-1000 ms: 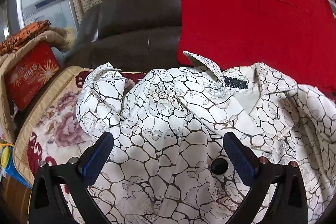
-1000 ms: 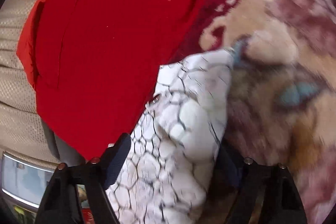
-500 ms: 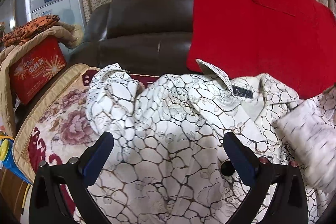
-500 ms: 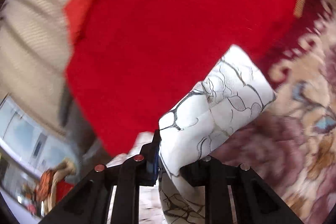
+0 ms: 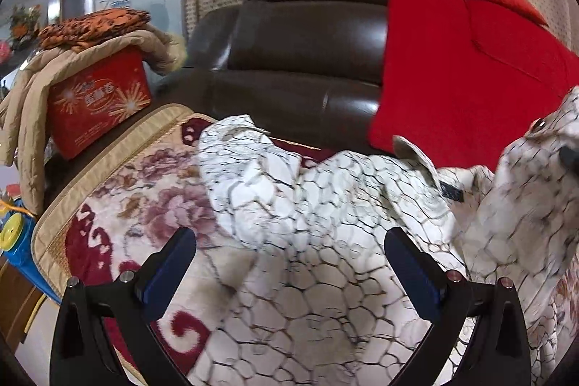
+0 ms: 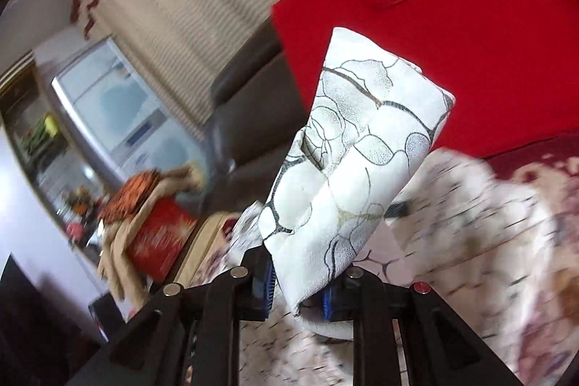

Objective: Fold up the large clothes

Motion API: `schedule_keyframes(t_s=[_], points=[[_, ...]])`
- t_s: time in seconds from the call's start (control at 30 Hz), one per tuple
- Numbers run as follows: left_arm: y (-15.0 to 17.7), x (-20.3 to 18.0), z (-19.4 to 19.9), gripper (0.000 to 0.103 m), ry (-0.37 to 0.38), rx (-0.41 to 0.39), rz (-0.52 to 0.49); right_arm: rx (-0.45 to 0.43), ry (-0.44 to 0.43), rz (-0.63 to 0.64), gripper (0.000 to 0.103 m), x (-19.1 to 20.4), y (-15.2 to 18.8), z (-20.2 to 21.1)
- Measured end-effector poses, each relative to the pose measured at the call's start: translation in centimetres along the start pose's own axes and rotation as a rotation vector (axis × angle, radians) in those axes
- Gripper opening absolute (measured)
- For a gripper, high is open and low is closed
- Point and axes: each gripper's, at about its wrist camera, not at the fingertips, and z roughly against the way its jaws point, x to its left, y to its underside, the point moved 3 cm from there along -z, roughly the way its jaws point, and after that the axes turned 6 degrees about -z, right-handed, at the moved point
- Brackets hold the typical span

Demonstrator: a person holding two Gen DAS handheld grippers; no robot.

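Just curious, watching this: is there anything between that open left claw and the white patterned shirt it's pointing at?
Nothing visible. The left gripper is open just above the white patterned shirt, with only shirt fabric between its fingers. The right gripper already pinches one shirt end.

You've got one white shirt (image 5: 318,241) with a dark crackle-and-flower print, rumpled and spread across the floral blanket. Its body fills the near middle of the left wrist view. One sleeve (image 5: 239,165) is bunched up at the far left, lying on the blanket. The collar (image 5: 416,158) sits far right of centre, with a small dark label (image 5: 450,192) just beside it. The right part of the shirt is raised off the blanket and blurred. In the right wrist view you see a sleeve end (image 6: 347,169) sticking up and tilted right, flat, doubled, cuff edge squared off.
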Motion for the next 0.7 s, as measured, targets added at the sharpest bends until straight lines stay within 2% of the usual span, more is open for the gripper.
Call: schedule_keyframes(t_s=[0.23,0.3,0.33,0.37,0.4,0.43,0.5,0.57,0.63,0.7], points=[[-0.1,3.2,0.5,0.103,-0.037,-0.022,0.049,0.159,-0.065,0.055,0.025,4.2,5.3,-5.7],[-0.1,4.0,0.3,0.103,-0.045,-0.021,0.063,0.203,-0.072,0.045,0.03,4.5,6.0,-7.1],[-0.1,4.3,0.3,0.103,-0.047,-0.02,0.067,0.212,-0.075,0.041,0.042,4.8,6.3,-7.5],[-0.1,4.4,0.3,0.103,-0.049,-0.021,0.069,0.218,-0.082,0.033,0.071,4.8,6.5,-7.6],[-0.1,4.7,0.2,0.103,-0.052,-0.018,0.07,0.222,-0.108,0.008,0.081,4.9,6.8,-7.8],[0.1,4.7,0.2,0.103,-0.052,-0.015,0.07,0.215,-0.138,-0.019,0.086,5.0,6.7,-7.5],[0.0,4.8,0.1,0.103,-0.051,-0.014,0.072,0.217,-0.186,-0.029,0.086,5.4,6.7,-7.1],[0.1,4.7,0.0,0.103,-0.047,-0.009,0.071,0.209,-0.186,-0.019,0.086,5.0,6.5,-6.2],[0.1,4.7,-0.3,0.103,-0.035,0.0,0.069,0.175,-0.169,-0.023,0.086,4.0,5.9,-4.9],[0.2,4.7,-0.5,0.103,-0.022,0.008,0.073,0.129,-0.106,-0.054,0.085,2.0,4.9,-3.7]])
